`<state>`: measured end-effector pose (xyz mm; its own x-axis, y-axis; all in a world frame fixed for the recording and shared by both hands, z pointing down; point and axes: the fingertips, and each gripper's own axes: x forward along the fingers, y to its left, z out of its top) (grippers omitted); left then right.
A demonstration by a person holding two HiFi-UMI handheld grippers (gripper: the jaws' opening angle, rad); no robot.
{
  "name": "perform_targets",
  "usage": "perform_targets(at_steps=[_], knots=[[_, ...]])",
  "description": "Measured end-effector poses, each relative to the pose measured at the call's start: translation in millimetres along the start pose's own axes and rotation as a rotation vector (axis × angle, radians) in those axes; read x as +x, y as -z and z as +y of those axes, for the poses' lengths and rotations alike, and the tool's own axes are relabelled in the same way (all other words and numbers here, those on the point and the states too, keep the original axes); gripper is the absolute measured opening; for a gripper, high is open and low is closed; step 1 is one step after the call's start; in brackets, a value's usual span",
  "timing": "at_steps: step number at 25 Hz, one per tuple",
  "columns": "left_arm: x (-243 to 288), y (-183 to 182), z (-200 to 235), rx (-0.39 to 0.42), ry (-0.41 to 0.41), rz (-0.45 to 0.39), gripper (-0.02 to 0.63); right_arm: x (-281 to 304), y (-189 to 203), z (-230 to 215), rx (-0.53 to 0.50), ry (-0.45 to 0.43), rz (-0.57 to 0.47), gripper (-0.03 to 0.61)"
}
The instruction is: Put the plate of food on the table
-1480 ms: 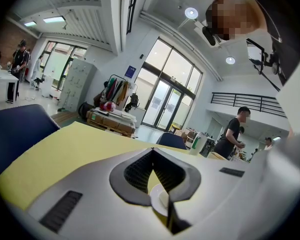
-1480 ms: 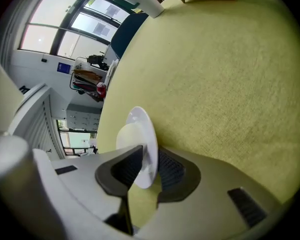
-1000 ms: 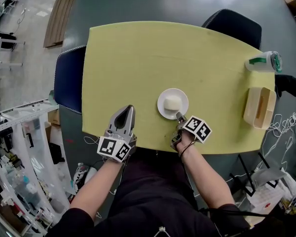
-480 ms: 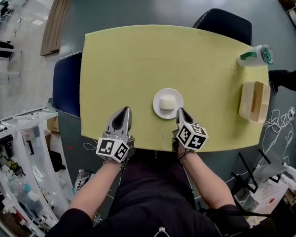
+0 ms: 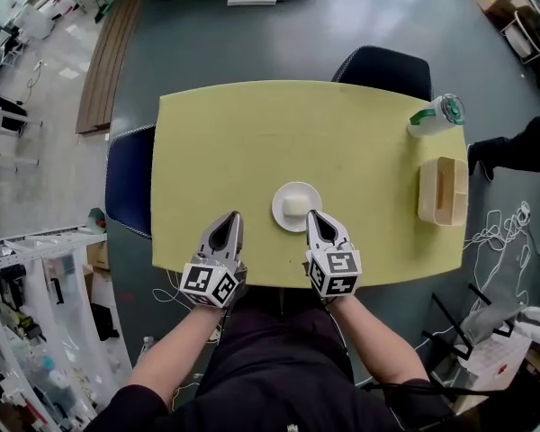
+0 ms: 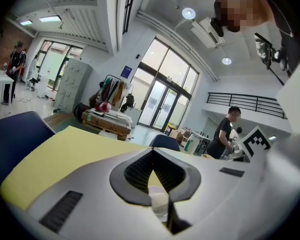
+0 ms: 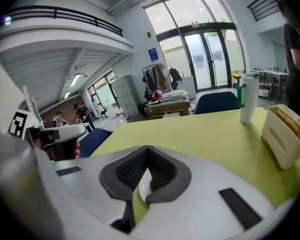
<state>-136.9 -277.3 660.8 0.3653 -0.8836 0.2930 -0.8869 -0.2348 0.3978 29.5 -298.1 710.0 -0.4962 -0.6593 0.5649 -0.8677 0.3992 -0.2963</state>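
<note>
The right gripper is lifting back off the plate — its jaws are just finishing closing, with nothing between them. The plate, with food on it, is sitting on the table near the front edge, between both grippers. The left gripper is hovering shut — also empty.

Your left gripper and right gripper look alike: each is a smooth pale-grey shell tapering to a point, with black ribbed pads lining a diamond-shaped hollow and dark rectangular insets in its flanks. At the back of each sits a cube with black-and-white square markers on its faces. You wear a black top whose dark sleeves stop short, so your forearms are bare.
</note>
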Motion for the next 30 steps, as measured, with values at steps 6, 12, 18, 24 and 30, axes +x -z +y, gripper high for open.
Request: perform_targets(at_steps=[6,12,18,24,30], knots=[[-14.1,-16.8,-27.1,0.012,0.049,-0.006,0.008,-27.2,-28.6,21.6,0.004,-0.055,-0.055,0.011],[-25.7,-36.5,-50.8,0.041,0.100,-0.018,0.009,-55.7,-54.8,37.6,-0.025,-0.094,-0.102,0.011],[-33.1,-60.6,-69.3,0.075,0.140,-0.044,0.008,-80.8,-87.4,44.5,-0.022,-0.099,-0.179,0.011],[-47.3,-87.2,-87.1,0.117,0.191,-0.087,0.008,-105.2,-118.6,62.0,-0.048,-0.114,-0.270,0.011],[-53.0,-108.4,-105.7,0.122,0.246,-0.134,0.008,-125.2,-131.9,67.2,-0.031,-0.105,-0.312,0.011]])
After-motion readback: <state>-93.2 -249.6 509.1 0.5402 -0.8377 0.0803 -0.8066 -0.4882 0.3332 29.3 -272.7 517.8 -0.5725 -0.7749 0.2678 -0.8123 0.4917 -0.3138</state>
